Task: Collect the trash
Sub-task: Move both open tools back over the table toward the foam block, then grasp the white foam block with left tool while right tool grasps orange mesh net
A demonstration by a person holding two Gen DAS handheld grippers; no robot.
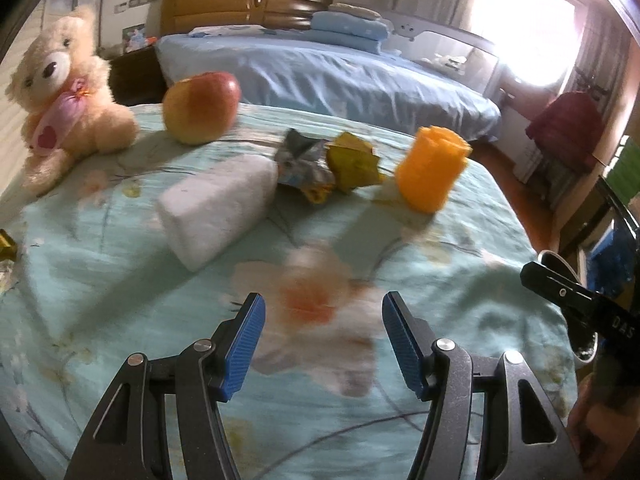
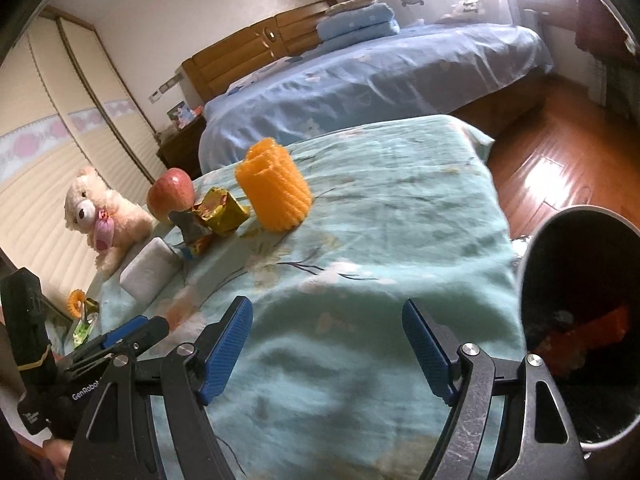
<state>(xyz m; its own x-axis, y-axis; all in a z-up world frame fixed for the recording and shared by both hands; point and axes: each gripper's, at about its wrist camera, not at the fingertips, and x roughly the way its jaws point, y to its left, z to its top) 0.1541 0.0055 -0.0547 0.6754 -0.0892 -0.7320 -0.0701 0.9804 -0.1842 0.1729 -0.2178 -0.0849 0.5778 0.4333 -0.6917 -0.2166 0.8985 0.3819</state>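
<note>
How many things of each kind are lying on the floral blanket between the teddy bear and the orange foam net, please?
Apple: 1
White foam block: 1
Crumpled wrappers: 2, silver and yellow
Total: 4

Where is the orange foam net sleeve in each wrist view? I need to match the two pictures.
Left wrist view: the orange foam net sleeve stands upright, right of centre, just right of the crumpled wrappers.
Right wrist view: the sleeve stands upright, left of centre, again right of the wrappers.
Shared landmark: the apple, beyond the wrappers in both.
</note>
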